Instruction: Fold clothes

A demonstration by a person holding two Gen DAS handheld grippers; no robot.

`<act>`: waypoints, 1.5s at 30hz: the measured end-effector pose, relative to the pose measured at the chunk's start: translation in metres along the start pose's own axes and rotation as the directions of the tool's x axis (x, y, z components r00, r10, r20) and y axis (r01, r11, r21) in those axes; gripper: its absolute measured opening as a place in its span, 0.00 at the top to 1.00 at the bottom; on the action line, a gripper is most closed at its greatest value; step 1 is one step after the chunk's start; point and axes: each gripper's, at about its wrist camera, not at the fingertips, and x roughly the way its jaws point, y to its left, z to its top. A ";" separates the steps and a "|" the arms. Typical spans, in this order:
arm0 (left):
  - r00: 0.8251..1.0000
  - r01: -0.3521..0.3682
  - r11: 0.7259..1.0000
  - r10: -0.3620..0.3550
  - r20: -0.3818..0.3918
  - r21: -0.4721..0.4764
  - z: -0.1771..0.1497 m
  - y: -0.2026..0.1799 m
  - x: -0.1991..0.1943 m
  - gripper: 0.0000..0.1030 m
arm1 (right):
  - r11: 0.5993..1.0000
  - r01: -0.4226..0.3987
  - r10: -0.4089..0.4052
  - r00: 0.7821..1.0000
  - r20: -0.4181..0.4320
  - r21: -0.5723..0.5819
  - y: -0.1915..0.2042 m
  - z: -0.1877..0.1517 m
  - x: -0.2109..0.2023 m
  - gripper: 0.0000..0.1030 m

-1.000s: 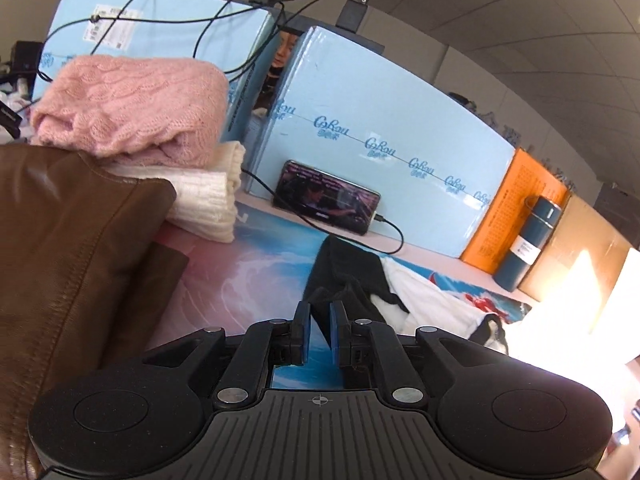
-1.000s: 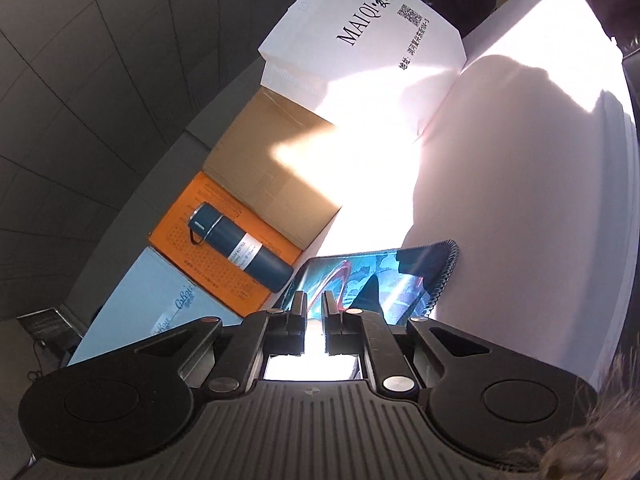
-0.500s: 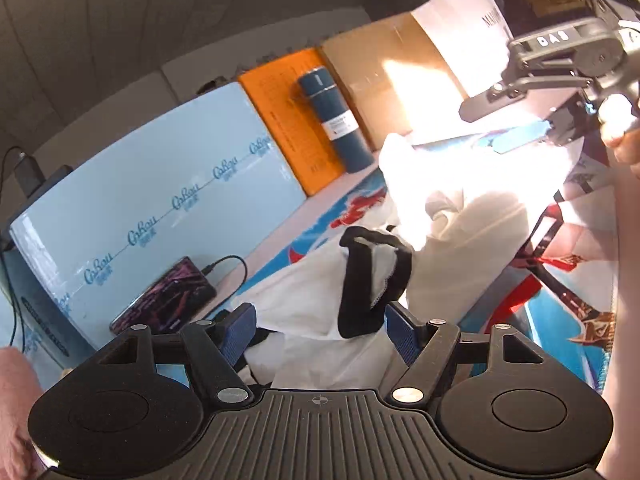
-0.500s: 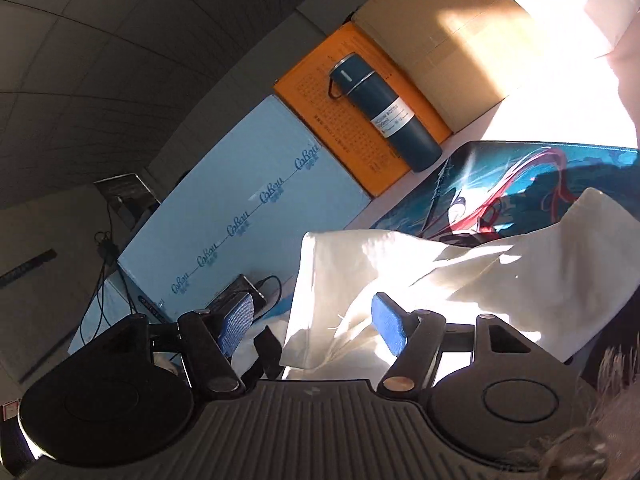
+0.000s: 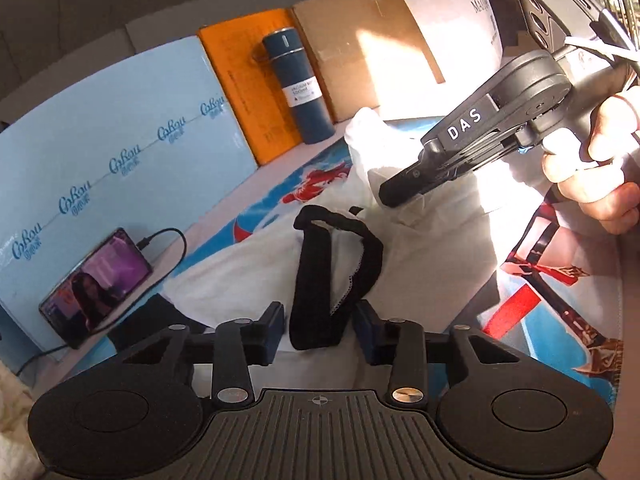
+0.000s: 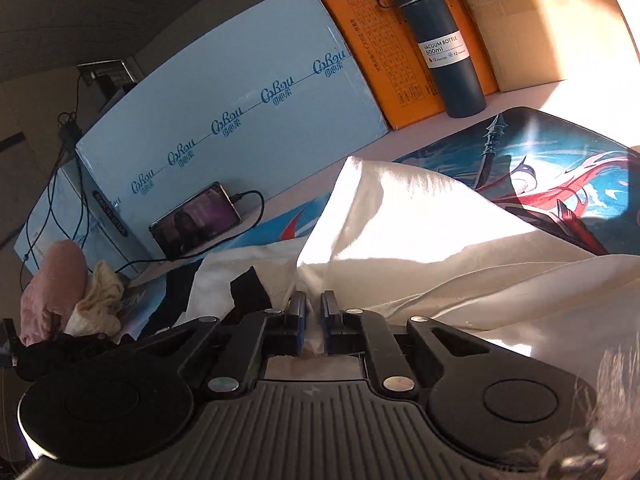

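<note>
Lying crumpled on the printed mat (image 5: 552,280) near the tabletop's back edge, the white garment (image 6: 420,232) shows its black collar (image 5: 336,272) looped upward. Left gripper (image 5: 318,330): jaws apart, collar hanging between them, contact not discernible. Right gripper (image 6: 313,322): jaws nearly together, clamped on a fold of the white garment. A blue vacuum bottle (image 6: 444,44) stands upright at the back edge against an orange box (image 6: 380,40); a phone (image 5: 96,284) leans on a blue box (image 6: 240,100).

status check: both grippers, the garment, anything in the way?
Left gripper open, straddling the black collar. Right gripper shut on white garment. Garment bunched on the printed mat, unfolded. Nothing blocking.
</note>
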 end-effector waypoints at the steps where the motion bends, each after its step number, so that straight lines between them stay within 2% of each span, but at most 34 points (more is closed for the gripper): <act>1: 1.000 0.029 0.999 -0.029 0.004 -0.026 -0.001 0.004 -0.001 0.80 | 1.000 0.020 -0.019 0.999 0.026 -0.022 -0.001 0.002 -0.006 0.93; 3: 0.998 0.055 0.995 -0.053 0.024 -0.080 0.001 0.012 -0.006 0.88 | 0.995 0.067 -0.061 0.995 0.080 -0.068 -0.004 0.006 -0.019 0.93; 5: 0.998 0.043 0.992 -0.037 0.056 -0.116 0.006 0.022 -0.012 1.00 | 0.990 0.108 -0.095 0.987 0.130 -0.095 -0.010 0.013 -0.030 0.94; 7: 0.997 -0.024 0.992 0.034 0.076 -0.122 0.012 0.029 -0.012 1.00 | 0.983 0.147 -0.127 0.977 0.172 -0.107 -0.018 0.021 -0.041 0.94; 10: 0.991 -0.085 0.987 0.097 0.088 -0.133 0.019 0.041 -0.005 1.00 | 0.970 0.221 -0.193 0.955 0.224 -0.106 -0.030 0.032 -0.049 0.94; 15: 0.971 -0.158 0.975 0.183 0.157 -0.158 0.041 0.063 -0.003 1.00 | 0.938 0.329 -0.286 0.913 0.293 -0.109 -0.049 0.045 -0.058 0.96; 19: 0.967 -0.145 0.976 0.175 0.187 -0.160 0.055 0.076 0.003 1.00 | 0.934 0.343 -0.299 0.903 0.310 -0.097 -0.061 0.056 -0.059 0.96; 24: 0.955 -0.182 0.971 0.212 0.208 -0.153 0.066 0.085 0.020 1.00 | 0.932 0.350 -0.303 0.894 0.330 -0.091 -0.068 0.069 -0.054 0.97; 27: 0.938 -0.230 0.963 0.257 0.232 -0.139 0.079 0.094 0.034 1.00 | 0.931 0.350 -0.296 0.888 0.351 -0.101 -0.069 0.083 -0.049 0.97; 31: 0.908 -0.300 0.941 0.331 0.256 -0.156 0.107 0.108 0.072 1.00 | 0.905 0.392 -0.304 0.866 0.397 -0.162 -0.062 0.110 -0.028 0.97; 33: 0.895 -0.339 0.929 0.367 0.253 -0.147 0.121 0.111 0.097 1.00 | 0.885 0.424 -0.324 0.857 0.400 -0.192 -0.060 0.123 -0.012 0.97; 35: 0.873 -0.398 0.908 0.419 0.250 -0.132 0.131 0.112 0.126 1.00 | 0.857 0.462 -0.355 0.850 0.390 -0.227 -0.061 0.133 0.008 0.97; 36: 0.869 -0.412 0.902 0.432 0.242 -0.132 0.135 0.114 0.138 1.00 | 0.846 0.478 -0.373 0.847 0.379 -0.237 -0.062 0.136 0.019 0.97; 42: 0.897 -0.434 0.899 0.437 0.068 -0.057 0.135 0.122 0.224 1.00 | 0.824 0.518 -0.467 0.850 0.244 -0.227 -0.100 0.139 0.073 0.97; 45: 0.892 -0.452 0.892 0.451 0.031 0.010 0.128 0.119 0.242 1.00 | 0.809 0.547 -0.513 0.836 0.196 -0.217 -0.118 0.133 0.091 0.98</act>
